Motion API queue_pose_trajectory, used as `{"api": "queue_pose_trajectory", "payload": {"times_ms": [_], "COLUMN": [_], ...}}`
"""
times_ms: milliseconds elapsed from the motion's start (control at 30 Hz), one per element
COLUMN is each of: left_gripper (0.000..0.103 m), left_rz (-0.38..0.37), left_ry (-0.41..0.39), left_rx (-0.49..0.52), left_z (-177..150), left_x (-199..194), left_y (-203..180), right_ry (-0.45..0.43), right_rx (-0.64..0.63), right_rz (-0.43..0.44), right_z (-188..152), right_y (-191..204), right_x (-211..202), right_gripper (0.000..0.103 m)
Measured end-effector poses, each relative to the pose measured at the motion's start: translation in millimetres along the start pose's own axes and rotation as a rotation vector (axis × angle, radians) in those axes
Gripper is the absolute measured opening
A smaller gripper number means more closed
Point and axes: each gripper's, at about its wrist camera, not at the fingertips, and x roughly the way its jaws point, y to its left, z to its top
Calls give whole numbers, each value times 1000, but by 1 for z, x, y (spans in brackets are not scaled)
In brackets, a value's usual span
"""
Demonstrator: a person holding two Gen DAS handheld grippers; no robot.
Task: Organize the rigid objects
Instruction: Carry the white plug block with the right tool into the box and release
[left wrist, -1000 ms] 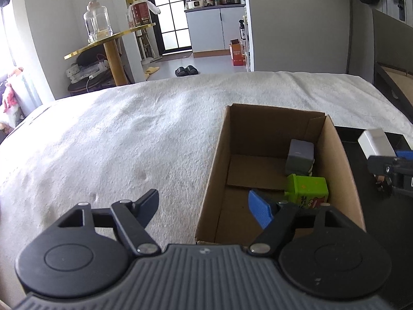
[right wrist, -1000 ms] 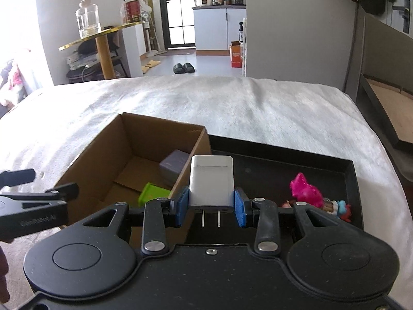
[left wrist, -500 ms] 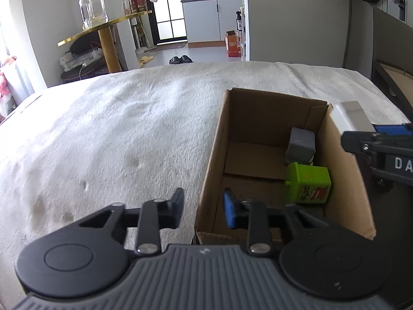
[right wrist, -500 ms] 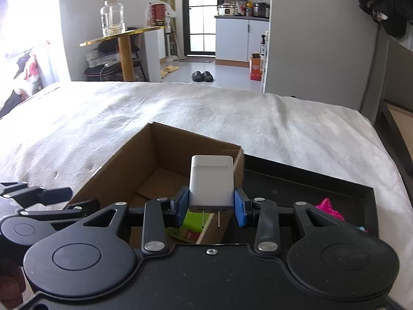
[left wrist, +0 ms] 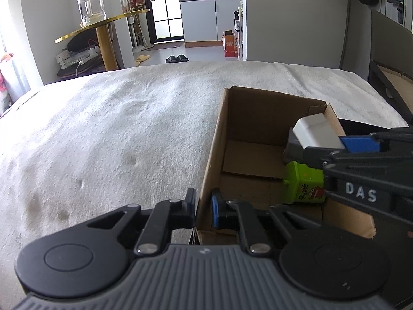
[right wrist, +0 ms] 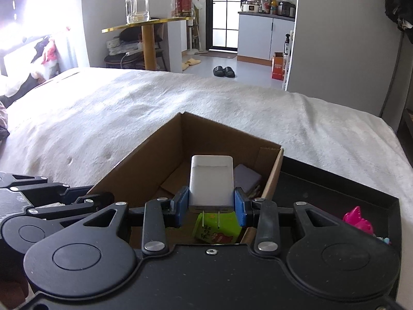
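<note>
Bed [right wrist: 129, 118]: cardboard box [right wrist: 144, 165] holds green [right wrist: 216, 230] and grey block [right wrist: 246, 178]. Right gripper [right wrist: 211, 204] clamps white charger [right wrist: 211, 183] over it; left gripper [left wrist: 204, 206] pinches box wall. Pink toy [right wrist: 358, 219] left in tray [right wrist: 322, 188].

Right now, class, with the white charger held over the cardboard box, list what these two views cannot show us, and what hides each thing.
- Grey block: mostly behind the white charger in the right wrist view; the right gripper covers it in the left wrist view.
- Green box: its print is too small to read.
- Pink toy in the black tray: cut off behind the gripper body.
- Box wall under the left gripper: pad contact unclear.
</note>
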Motion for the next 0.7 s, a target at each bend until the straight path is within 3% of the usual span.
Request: {"api": "queue_pose_trajectory", "payload": {"times_ms": [200,267,700], "left_gripper": [12,12,12], "left_rz": [1,4,38], "left_ry": [3,5,8], "left_rx": [-4,-2,13], "left_z": [1,2,3], "left_x": [0,0,-1], "left_y": [1,0,-8], "right_ry": [-10,-33,-4], "right_rx": [-15,-24,59], "right_rz": [28,37,-10], "right_z": [5,8,-5], "right_y": [3,4,-19], "right_x": [8,8,-6], "right_gripper": [37,41,52]}}
